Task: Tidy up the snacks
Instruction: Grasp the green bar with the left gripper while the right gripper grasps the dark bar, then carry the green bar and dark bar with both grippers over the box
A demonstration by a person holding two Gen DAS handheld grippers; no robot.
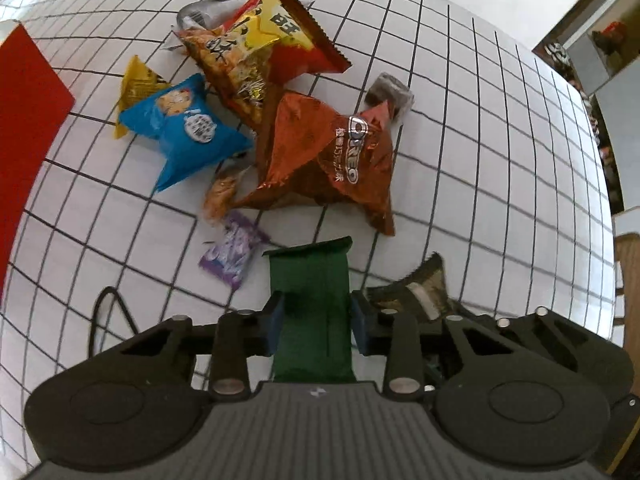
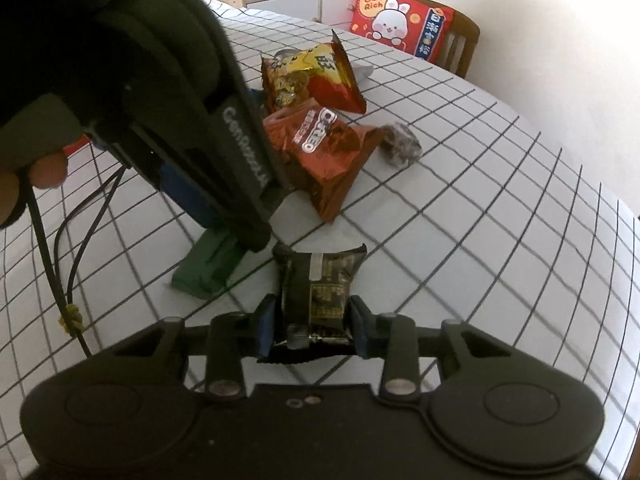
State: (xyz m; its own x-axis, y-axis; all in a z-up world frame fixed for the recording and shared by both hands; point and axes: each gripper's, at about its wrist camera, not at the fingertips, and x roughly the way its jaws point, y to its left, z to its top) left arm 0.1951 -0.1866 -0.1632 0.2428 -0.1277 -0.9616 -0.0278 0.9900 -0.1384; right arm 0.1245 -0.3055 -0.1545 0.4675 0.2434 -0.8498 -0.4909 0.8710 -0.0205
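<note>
While snacks crowd ahead, left claw grips green packet, Oreo bag beyond.

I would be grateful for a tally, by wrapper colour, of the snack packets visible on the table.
Red/orange: 3 (red-yellow bag, orange patterned bag, Oreo bag)
Blue: 1
Yellow: 1
Purple: 1
Green: 1
Black: 1
Silver: 1
Clear-wrapped: 2
Total: 11
</note>
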